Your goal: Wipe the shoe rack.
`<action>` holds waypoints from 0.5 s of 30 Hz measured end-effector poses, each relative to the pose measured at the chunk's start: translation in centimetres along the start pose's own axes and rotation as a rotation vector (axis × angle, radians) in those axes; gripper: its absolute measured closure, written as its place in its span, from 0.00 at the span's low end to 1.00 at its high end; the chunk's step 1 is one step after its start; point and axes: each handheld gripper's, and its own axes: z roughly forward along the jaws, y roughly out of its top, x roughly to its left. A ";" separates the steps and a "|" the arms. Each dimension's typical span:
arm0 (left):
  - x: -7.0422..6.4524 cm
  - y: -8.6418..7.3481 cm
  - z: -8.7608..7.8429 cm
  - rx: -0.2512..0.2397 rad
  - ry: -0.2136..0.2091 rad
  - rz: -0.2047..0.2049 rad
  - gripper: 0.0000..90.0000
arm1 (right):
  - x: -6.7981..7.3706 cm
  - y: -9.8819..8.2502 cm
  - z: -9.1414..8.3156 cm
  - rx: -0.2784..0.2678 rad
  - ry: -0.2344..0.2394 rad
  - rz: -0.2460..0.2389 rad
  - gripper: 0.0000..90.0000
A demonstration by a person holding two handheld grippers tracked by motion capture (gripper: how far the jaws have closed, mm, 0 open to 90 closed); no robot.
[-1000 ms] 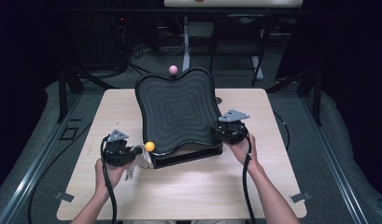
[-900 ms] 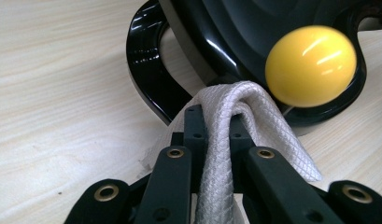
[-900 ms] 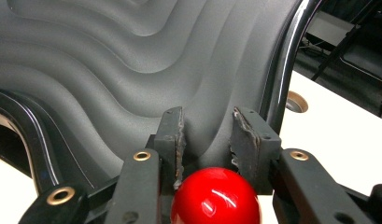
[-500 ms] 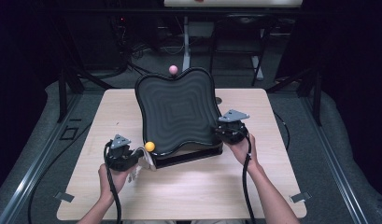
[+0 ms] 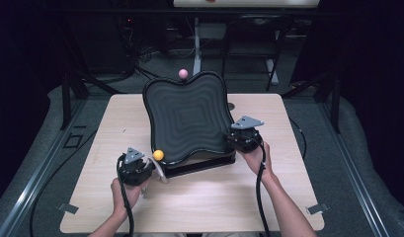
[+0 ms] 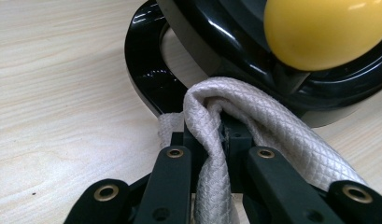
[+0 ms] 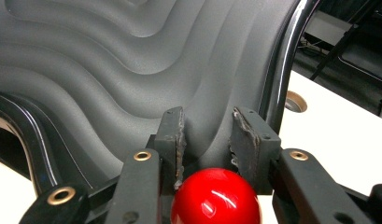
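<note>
While the right hand-held gripper [image 5: 244, 139] keeps its station at the right edge of the black wavy tray [image 5: 187, 118], the left hand-held gripper [image 5: 140, 170] has come down and a little nearer the table [image 5: 115, 123] than it was a second ago, closing on the tray's near-left corner. Its jaws are clamped tight on a folded white cloth [image 6: 235, 116], which now lies against the tray's glossy black base just below the yellow ball [image 6: 326, 30]. In my judgement the cloth is being brought in to wipe that corner.

The right hand-held gripper's jaws hold a red ball [image 7: 215, 196] at the tray rim, pads [image 7: 177, 135] close on either side; actual contact is hard to confirm. A pink ball [image 5: 182, 73] sits at the far rim. The tray stands tilted on its base; the base itself is largely hidden beneath it. The cloth's full extent is cut off by the jaws.
</note>
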 end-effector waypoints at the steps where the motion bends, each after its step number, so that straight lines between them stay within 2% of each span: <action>1: 0.0 -0.1 0.1 0.002 0.002 -0.001 0.92 | 0.0 0.0 0.0 0.000 0.000 0.000 0.71; 10: 0.0 -1.2 1.7 0.036 0.022 -0.010 0.93 | 0.0 0.0 0.0 0.000 -0.002 -0.001 0.71; 15: 0.1 -1.9 2.8 0.076 0.034 -0.009 0.93 | 0.0 0.0 0.0 0.000 -0.002 -0.003 0.71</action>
